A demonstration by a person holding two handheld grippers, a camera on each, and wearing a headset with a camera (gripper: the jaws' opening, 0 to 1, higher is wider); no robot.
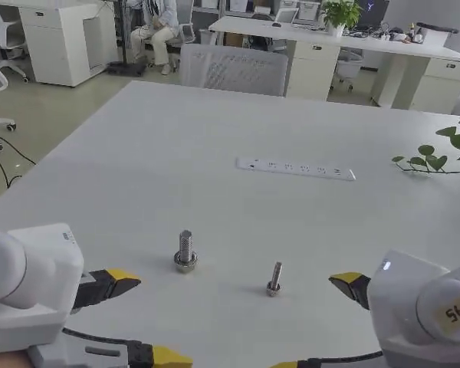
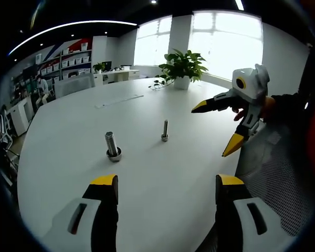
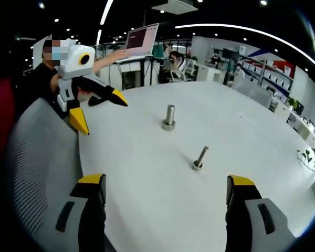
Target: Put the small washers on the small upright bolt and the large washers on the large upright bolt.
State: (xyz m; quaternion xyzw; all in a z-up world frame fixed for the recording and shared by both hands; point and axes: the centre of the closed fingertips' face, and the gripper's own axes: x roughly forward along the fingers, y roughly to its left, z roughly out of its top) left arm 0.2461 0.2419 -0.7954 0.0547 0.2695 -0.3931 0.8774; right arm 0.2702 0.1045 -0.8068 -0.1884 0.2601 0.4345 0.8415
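White table; silver large bolt, small bolt; left tongs, right tongs black, yellow-tipped.

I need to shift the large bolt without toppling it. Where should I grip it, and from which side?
Probably grip the large bolt on its upright threaded shaft, just above the wider base, jaws level on either side. Come from the near left, where the open left gripper faces it; the small bolt stands apart to its right.

One large bolt, one small bolt.
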